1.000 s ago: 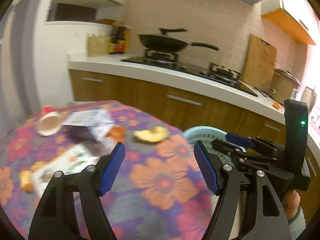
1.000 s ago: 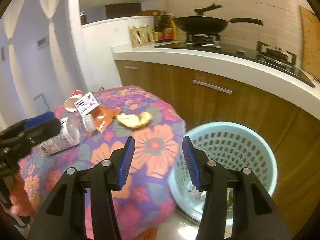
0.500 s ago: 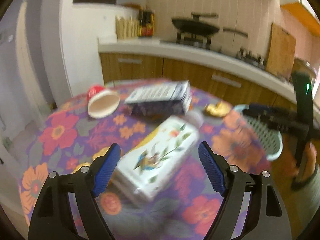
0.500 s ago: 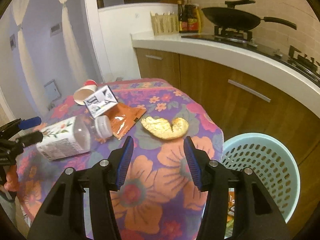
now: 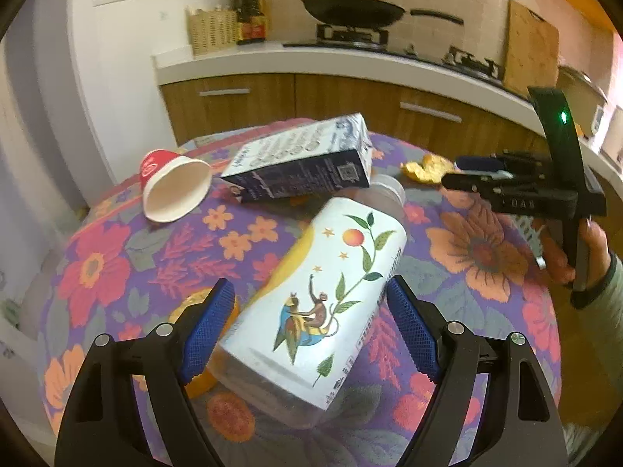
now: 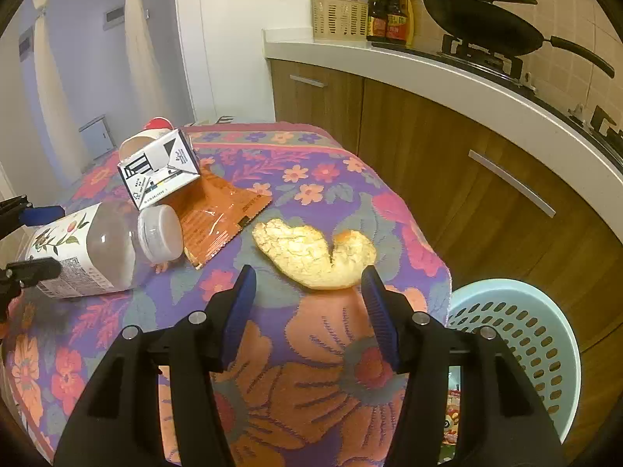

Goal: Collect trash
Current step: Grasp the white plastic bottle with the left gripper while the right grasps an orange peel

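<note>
A plastic bottle with a white flowered label [image 5: 331, 295] lies on the flowered tablecloth [image 5: 117, 264], its body between the open jaws of my left gripper [image 5: 311, 330]; it also shows in the right wrist view [image 6: 89, 249]. My right gripper [image 6: 309, 303] is open just before a yellow fruit peel [image 6: 315, 253]. A milk carton [image 5: 303, 163] [image 6: 159, 171], a red paper cup [image 5: 175, 186] and an orange wrapper [image 6: 218, 218] lie behind. The pale blue trash basket [image 6: 518, 334] stands on the floor at the right.
An orange peel piece [image 5: 202, 334] lies beside the bottle by my left finger. Wooden cabinets and a white counter [image 6: 447, 74] with a wok run behind the table. The table edge drops off near the basket.
My left gripper has swung from the basket side over to the bottle and closed in around it. My right gripper has moved from above the basket to the yellow peel.
</note>
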